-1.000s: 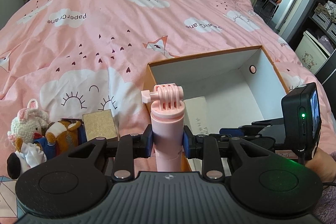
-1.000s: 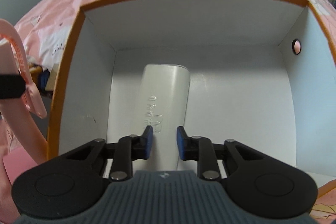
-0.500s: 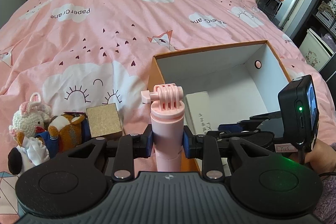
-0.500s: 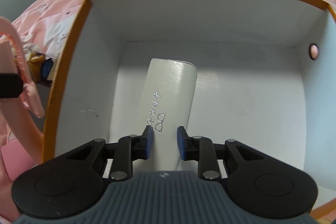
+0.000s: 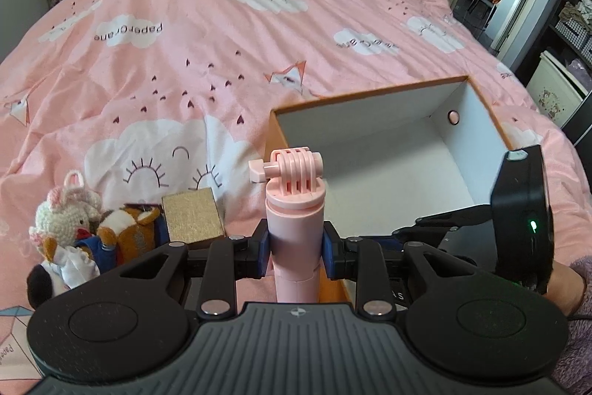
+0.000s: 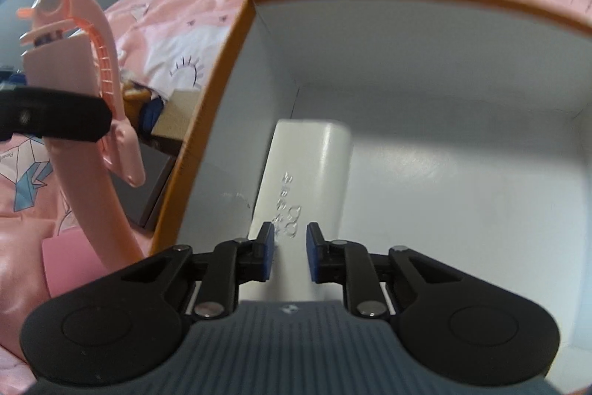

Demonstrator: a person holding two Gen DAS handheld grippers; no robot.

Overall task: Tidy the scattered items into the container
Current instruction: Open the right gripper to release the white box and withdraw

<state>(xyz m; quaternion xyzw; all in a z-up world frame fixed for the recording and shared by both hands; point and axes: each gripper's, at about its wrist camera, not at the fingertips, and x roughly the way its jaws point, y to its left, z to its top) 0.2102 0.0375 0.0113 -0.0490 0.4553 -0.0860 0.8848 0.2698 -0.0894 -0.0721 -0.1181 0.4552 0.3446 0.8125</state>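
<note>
My left gripper (image 5: 295,252) is shut on a pink selfie-stick handle (image 5: 295,210), held upright just outside the near left corner of the open box (image 5: 370,100), which is white inside with an orange rim. The handle also shows in the right wrist view (image 6: 100,121). My right gripper (image 6: 290,252) is open above the box (image 6: 222,69), over a white glasses case (image 6: 307,169) that lies on the box floor. The right gripper's body shows in the left wrist view (image 5: 518,221).
The box sits on a bed with a pink cloud-print duvet (image 5: 222,43). Left of the box lie a gold block (image 5: 192,215), a brown plush (image 5: 129,232) and a white crocheted bunny (image 5: 63,224). A dark flat item (image 6: 151,187) lies beside the box's left wall.
The right gripper has drawn back and up from the glasses case, which stays on the box floor. The left gripper has lifted slightly with the pink handle.
</note>
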